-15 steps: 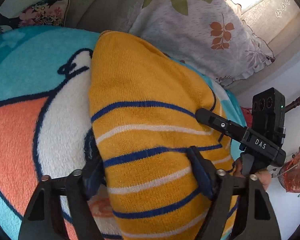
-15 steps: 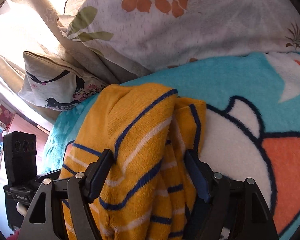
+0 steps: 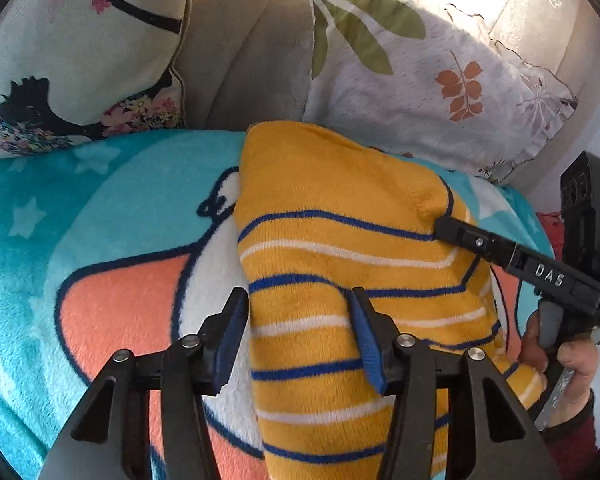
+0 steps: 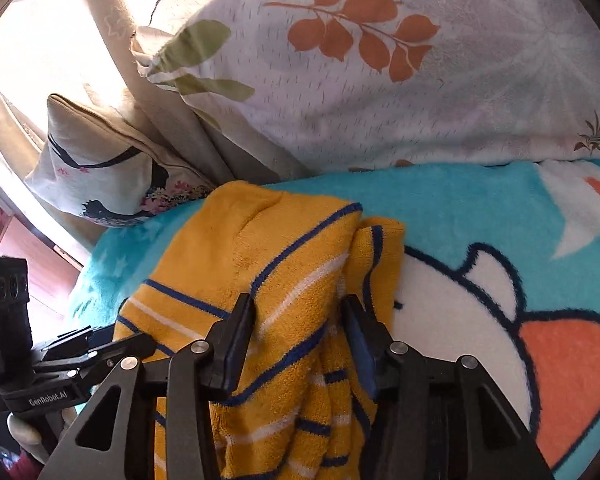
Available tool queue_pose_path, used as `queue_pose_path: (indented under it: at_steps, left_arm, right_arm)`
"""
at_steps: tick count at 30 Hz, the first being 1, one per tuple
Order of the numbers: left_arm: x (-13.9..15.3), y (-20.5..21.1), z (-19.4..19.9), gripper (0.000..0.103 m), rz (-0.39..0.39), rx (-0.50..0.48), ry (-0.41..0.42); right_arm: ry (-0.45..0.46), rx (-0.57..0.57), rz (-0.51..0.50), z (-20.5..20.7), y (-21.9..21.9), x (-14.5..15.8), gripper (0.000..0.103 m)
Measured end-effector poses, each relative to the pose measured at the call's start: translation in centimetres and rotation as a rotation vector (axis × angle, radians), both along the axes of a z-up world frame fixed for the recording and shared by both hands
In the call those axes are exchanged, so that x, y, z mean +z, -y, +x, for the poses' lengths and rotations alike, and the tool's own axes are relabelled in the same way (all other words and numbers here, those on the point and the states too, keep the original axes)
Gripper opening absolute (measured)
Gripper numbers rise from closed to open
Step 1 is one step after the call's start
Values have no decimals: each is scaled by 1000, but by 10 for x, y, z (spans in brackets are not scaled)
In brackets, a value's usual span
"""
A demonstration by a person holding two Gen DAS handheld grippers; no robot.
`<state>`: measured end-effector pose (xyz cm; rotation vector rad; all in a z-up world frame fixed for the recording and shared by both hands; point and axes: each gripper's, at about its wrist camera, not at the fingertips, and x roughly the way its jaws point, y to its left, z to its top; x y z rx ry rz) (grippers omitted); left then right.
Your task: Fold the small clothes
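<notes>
A small yellow knit sweater with blue and white stripes lies folded on a teal cartoon blanket. My left gripper stands open over the sweater's near left edge, fingers apart with cloth between them. My right gripper is also open, its fingers straddling a bunched fold of the sweater. In the left wrist view the right gripper's black fingers rest on the sweater's right side.
A leaf-print pillow and a cushion with a black figure print lean against the beige sofa back behind the blanket. The person's hand holds the right gripper's handle. The left gripper's body shows at left.
Both grippers have pulled back and tilted up, showing more of the pillows. Both pairs of fingers look closer together than before. The sweater lies about as it did.
</notes>
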<state>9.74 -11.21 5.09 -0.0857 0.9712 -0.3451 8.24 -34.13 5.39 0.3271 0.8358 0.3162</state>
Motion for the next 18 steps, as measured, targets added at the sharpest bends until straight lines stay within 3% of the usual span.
queue_pose_path:
  at_steps: [4, 7, 11, 15, 18]
  left_arm:
    - [10, 1, -36, 60, 67, 28, 107]
    - [9, 0, -52, 60, 113, 32, 154]
    - [1, -5, -61, 63, 159, 33, 185]
    - [-6, -5, -60, 70, 156, 38, 198]
    - [-2, -9, -67, 70, 136, 38, 201]
  right_arm:
    - [140, -41, -106, -37, -7, 40, 51]
    - [185, -17, -113, -64, -18, 57, 49]
    - [158, 21, -133, -93, -32, 42, 43]
    - [93, 1, -258, -99, -45, 3, 43]
    - [83, -31, -251, -94, -40, -10, 44]
